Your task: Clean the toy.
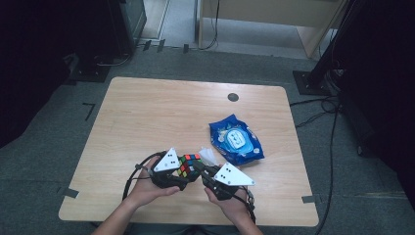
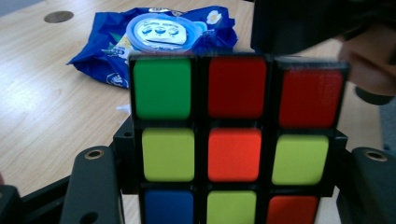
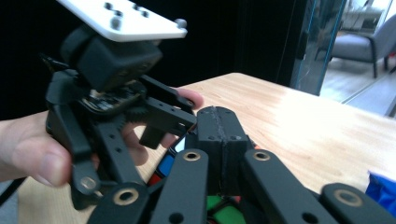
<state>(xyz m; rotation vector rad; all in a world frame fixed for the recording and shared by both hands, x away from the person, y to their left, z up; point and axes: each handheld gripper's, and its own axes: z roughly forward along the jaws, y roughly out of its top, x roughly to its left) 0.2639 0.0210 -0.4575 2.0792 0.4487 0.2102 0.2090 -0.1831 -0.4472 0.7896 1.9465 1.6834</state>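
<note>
Multicoloured cube (image 1: 188, 165), low and centre in the high view above the wooden table (image 1: 147, 117), is clamped in my left tongs (image 1: 182, 171). My right tongs (image 1: 201, 171) are closed together with nothing between them, tips touching the cube. A blue wipes pack (image 1: 236, 139) lies to the upper right.

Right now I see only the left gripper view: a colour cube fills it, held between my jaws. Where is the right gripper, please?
Observer: In the high view, the right gripper comes in from the right, with its tip at the cube.
Operator: Are its jaws open?
Observer: No. The right gripper view shows its pads closed together, with nothing visible between them.
Operator: Is something lying close by?
Observer: A white sheet lies on the table between the cube and the blue pack.
</note>
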